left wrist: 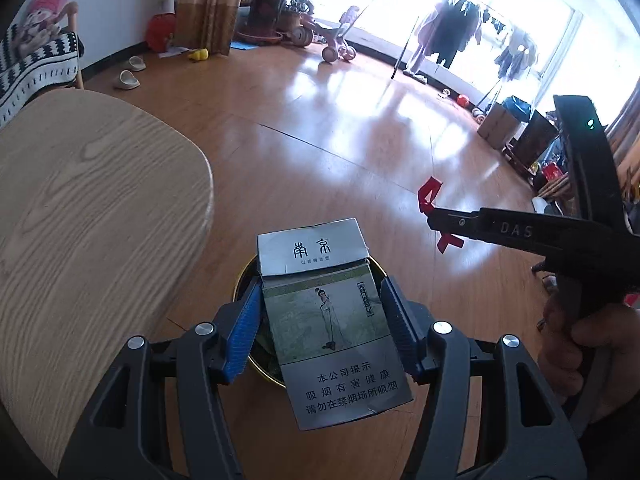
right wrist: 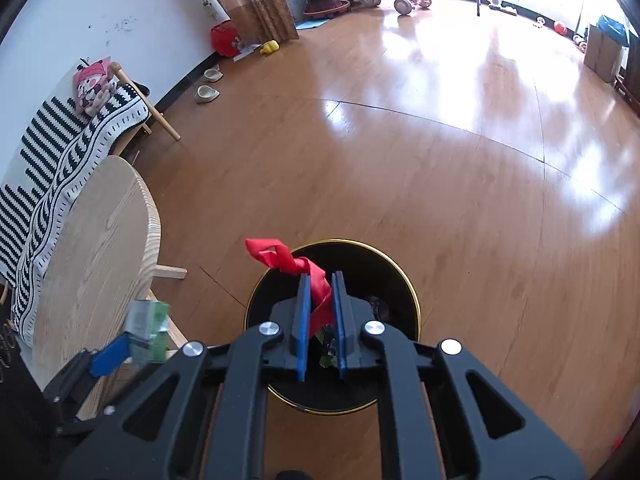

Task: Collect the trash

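Note:
A grey cigarette pack (left wrist: 332, 320) with printed text sits between the blue pads of my left gripper (left wrist: 322, 292), which is shut on it. Directly beneath it is a black bin with a gold rim (left wrist: 243, 280). To the right, a hand holds my right gripper (left wrist: 430, 216) with a red scrap (left wrist: 430, 196) at its tips. In the right wrist view, the right gripper (right wrist: 320, 280) is shut on the crumpled red scrap (right wrist: 280, 256) above the bin's rim (right wrist: 414, 304). The pack (right wrist: 148, 328) shows at lower left.
A round light-wood table (left wrist: 80, 220) (right wrist: 100, 240) stands left of the bin. A bench with a striped blanket (right wrist: 60, 152) lines the wall. Slippers (right wrist: 206, 94), a tricycle (left wrist: 336, 46), potted plants (left wrist: 266, 12), a clothes rack (left wrist: 456, 28) and a cardboard box (left wrist: 498, 124) stand far across the wooden floor.

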`<state>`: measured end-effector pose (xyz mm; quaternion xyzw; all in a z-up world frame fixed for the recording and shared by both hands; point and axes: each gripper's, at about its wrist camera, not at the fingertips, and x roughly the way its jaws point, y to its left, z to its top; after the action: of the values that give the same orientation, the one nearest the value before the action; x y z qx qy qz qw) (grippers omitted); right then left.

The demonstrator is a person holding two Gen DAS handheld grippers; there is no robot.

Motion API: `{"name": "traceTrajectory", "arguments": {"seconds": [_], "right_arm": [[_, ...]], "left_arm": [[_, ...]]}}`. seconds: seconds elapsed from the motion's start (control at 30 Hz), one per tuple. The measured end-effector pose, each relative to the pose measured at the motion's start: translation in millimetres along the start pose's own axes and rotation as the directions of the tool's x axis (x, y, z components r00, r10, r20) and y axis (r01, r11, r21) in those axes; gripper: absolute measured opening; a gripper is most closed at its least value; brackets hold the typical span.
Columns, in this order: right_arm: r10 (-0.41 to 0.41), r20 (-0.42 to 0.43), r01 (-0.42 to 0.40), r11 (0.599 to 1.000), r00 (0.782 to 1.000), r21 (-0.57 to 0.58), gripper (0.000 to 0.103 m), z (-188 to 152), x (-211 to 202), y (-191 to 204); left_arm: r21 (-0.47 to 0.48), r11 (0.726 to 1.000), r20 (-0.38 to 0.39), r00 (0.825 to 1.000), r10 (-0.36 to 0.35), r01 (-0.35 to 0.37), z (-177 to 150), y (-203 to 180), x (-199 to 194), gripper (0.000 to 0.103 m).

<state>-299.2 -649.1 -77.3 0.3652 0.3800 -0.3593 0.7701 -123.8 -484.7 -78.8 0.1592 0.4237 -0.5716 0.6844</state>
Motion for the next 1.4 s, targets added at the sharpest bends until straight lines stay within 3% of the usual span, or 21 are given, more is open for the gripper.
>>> {"name": "traceTrajectory", "arguments": {"seconds": [0.37,0.47,0.8,1.07,1.1,1.13,1.2,1.4], "right_arm": [[0.023,0.004,-0.023,1.000,1.000,0.012,0.011,1.5,-0.8,-1.2],[0.026,0.003,-0.026,1.000,1.000,0.012,0.011,1.4,-0.9,-5.1],[0.026,-0.043,-0.026,1.000,0.999,0.000,0.011,3.7,6.5,-0.9],[0.024,-0.081,-0.025,1.000,0.996,-0.007,0.012,3.2,12.6,9.5],[0.025,-0.085,-0.026,1.000,0.996,-0.006,0.019,3.7,13.5,10.3],[0.024,-0.084,-0.025,1.000,0.996,-0.005,0.041,3.8,13.5,12.2],[0.021,-0.066,-0.021,1.000,0.998,-0.006,0.070,4.2,10.2,15.3],[0.051,-0.040,-0.054,0.996,0.998,-0.065,0.070,0.7,3.5,53.3]], "left_arm": [[0.010,1.000,-0.013,1.000,0.016,-0.016,14.8,10.2,24.3,0.062],[-0.002,1.000,-0.001,1.000,0.009,-0.009,12.7,10.5,20.8,0.074],[-0.019,1.000,0.037,0.999,-0.018,0.019,16.8,17.8,-2.7,0.079],[-0.025,0.999,0.079,0.996,0.028,-0.027,17.2,34.1,-32.7,0.087],[-0.030,0.999,0.085,0.996,0.040,-0.038,16.6,38.0,-38.8,0.087],[-0.034,0.999,0.089,0.995,0.045,-0.043,16.2,40.7,-43.5,0.088],[-0.050,0.997,0.101,0.993,0.063,-0.058,14.9,49.6,-55.8,0.089],[-0.125,0.981,0.146,0.975,0.169,-0.151,-0.9,95.0,-113.2,0.092]]}}
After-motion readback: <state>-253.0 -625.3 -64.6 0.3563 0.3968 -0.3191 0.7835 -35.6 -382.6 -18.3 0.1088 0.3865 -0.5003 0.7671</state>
